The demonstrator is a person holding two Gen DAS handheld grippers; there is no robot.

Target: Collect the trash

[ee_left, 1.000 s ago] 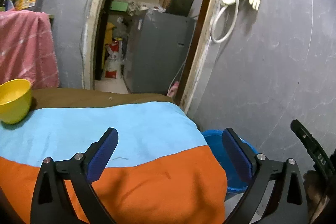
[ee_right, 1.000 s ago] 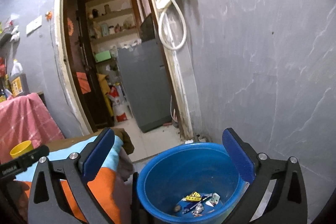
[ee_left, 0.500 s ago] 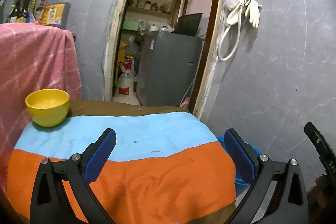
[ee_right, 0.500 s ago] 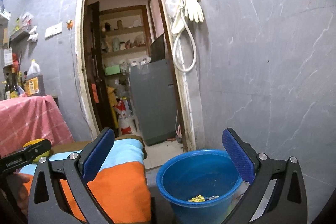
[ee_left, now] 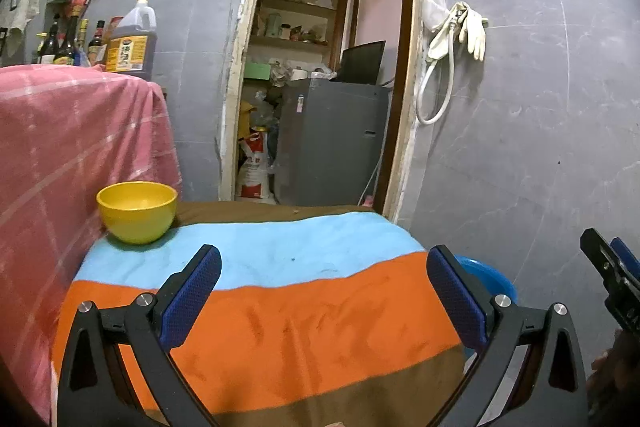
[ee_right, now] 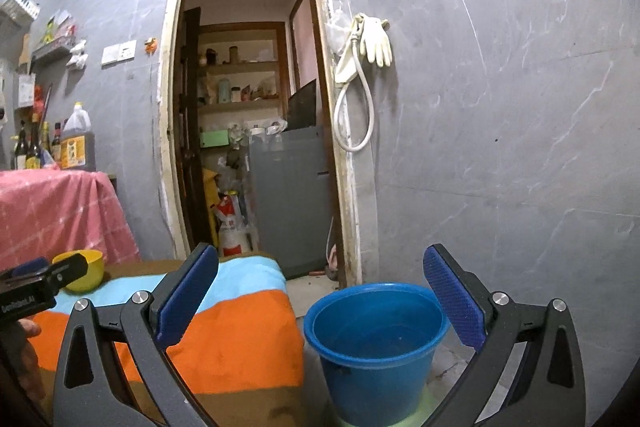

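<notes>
Grey tiled walls (ee_right: pixel 500 107) enclose the work area, with an open doorway (ee_right: pixel 248 107) at centre leading to shelves and a grey appliance. Blue bucket (ee_right: pixel 376 343), the trash receptacle, stands on the floor just beside the right end of the table; its contents cannot be made out from the right wrist view, and only a strip of its rim (ee_left: pixel 486 273) shows from the left wrist view. Striped cloth (ee_left: pixel 280 307) in light blue, orange and brown covers the table. Yellow bowl (ee_left: pixel 137 211) sits upright on the light blue stripe at the far left corner, near a pink checked cloth (ee_left: pixel 72 155) draped over a higher surface carrying bottles and a large oil jug (ee_left: pixel 130 43). Left gripper (ee_left: pixel 320 291) hangs above the orange stripe, jaws spread wide, holding nothing. Right gripper (ee_right: pixel 320 291) is positioned over the gap between table edge and bucket, jaws likewise spread wide and empty. White rubber gloves (ee_right: pixel 374 41) and a looped hose hang on the wall right of the doorway.
</notes>
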